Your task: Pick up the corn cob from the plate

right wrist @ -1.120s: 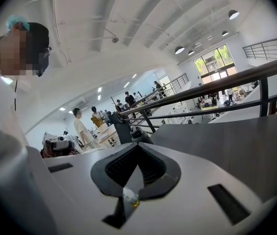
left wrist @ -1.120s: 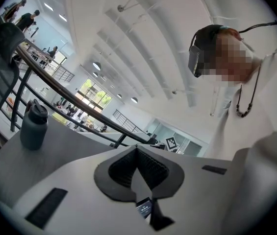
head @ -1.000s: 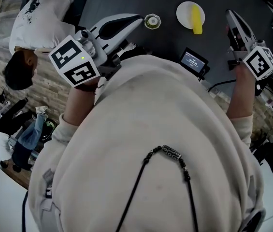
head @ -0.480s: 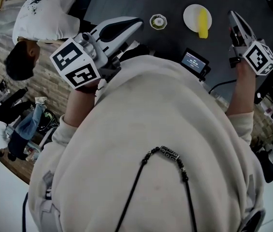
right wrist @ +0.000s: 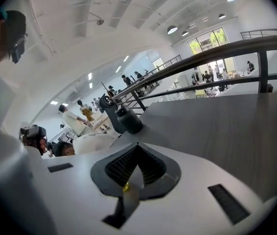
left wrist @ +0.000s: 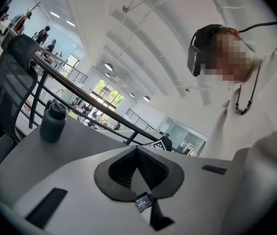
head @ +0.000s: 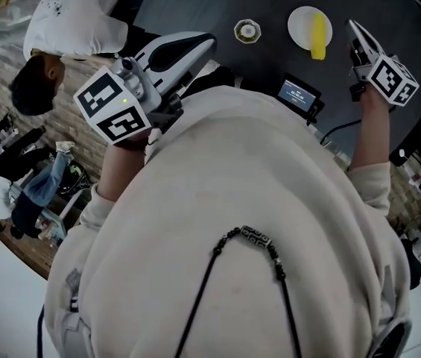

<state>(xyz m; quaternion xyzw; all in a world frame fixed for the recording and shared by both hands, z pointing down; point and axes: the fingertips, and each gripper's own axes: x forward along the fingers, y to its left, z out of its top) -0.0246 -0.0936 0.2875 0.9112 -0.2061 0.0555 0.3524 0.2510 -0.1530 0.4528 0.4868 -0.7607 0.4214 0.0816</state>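
We are holding the right tongs, closed and empty, beside the plate at upper right where the corn cob is lying, apparently readying the pick; the left tongs, also closed, are idling well apart

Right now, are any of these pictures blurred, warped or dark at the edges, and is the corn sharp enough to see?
Head view: edges warped, the sweatshirt fills most of it; the corn cob on the plate is small but sharp. Left gripper view: fisheye, black corners, bright ceiling. Right gripper view: same black corners, the railing bows into a curve.
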